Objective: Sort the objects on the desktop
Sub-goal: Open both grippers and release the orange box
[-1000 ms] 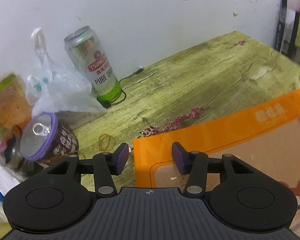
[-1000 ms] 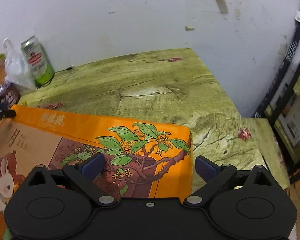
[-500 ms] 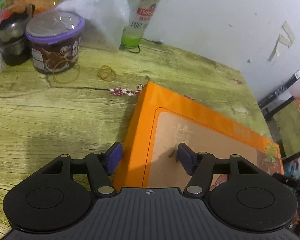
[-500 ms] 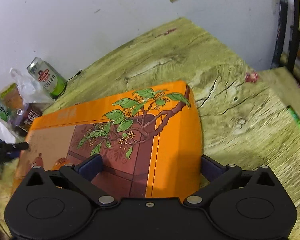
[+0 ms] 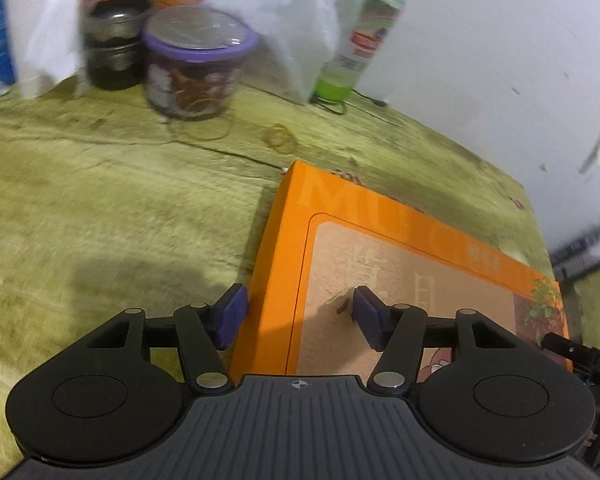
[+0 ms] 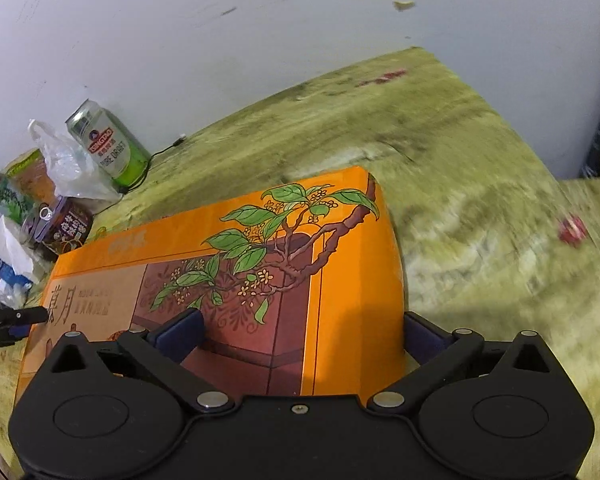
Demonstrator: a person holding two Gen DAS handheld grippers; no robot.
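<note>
While the orange box (image 5: 400,264) lies flat on the wooden desk (image 5: 100,220), its long axis runs from one gripper to the other, so each hand takes 1 short end. At the left end, the left gripper (image 5: 296,316) straddles the box's edge, jaws parted about halfway with no pad visibly pressing. At the right end, the right gripper (image 6: 304,336) stands at full spread, 1 finger over the lid and 1 just outside the side wall, gripping nothing. Both sit equally near their ends. Well apart along the wall stand a dark jar (image 5: 116,56), a purple-lidded tub (image 5: 196,64), a plastic bag (image 5: 288,32) and a green can (image 5: 360,44); rubber bands (image 5: 278,138) lie near the box's far corner. Judged from this, nothing obstructs a 2-handed lift
</note>
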